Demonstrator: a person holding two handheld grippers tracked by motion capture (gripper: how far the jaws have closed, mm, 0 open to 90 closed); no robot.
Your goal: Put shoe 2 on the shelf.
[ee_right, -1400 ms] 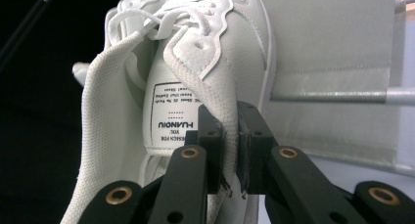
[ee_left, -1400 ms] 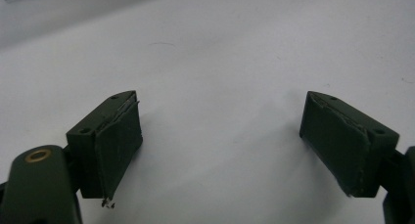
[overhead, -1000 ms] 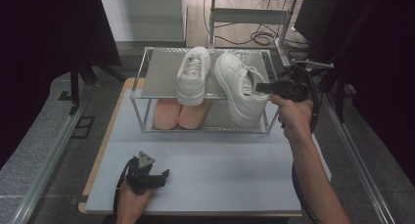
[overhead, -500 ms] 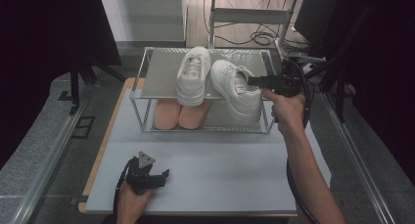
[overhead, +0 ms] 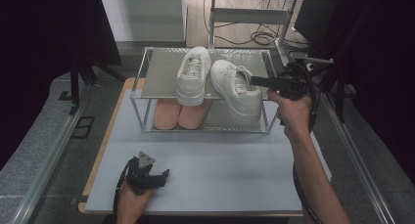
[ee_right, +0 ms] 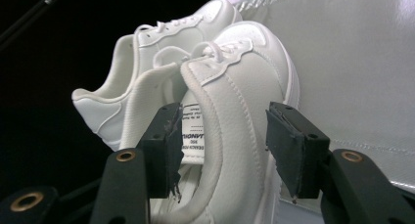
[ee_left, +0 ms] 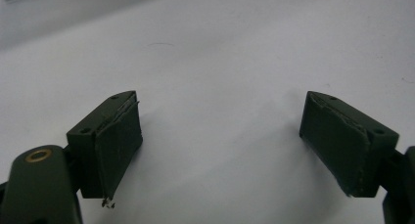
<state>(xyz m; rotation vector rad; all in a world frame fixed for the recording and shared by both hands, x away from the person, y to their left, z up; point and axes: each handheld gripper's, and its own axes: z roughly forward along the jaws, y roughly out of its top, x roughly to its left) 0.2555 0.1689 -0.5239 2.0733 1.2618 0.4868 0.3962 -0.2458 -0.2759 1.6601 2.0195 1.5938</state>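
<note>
Two white sneakers stand on the top shelf of a metal rack [overhead: 161, 70]: the left shoe [overhead: 192, 75] and the right shoe [overhead: 240, 94], toes pointing away. My right gripper [overhead: 253, 80] reaches level to the right shoe's heel. In the right gripper view its jaws straddle the padded collar of that shoe [ee_right: 235, 87], one inside by the tongue label, one outside with a gap; they have just been opening and do not press, so the gripper [ee_right: 222, 131] is open. The left gripper [overhead: 164, 174] lies on the table near the front, open and empty [ee_left: 220, 136].
A pair of pink insoles or slippers [overhead: 181, 114] lies on the rack's lower shelf. The pale grey table top [overhead: 220, 170] stretches in front of the rack, with a wooden edge at the left. Cables [overhead: 259, 38] and dark stands sit behind the rack.
The right gripper has shifted a little left and up at the right shoe's heel, and the shoe now sits closer beside the left one. The left gripper has stayed put.
</note>
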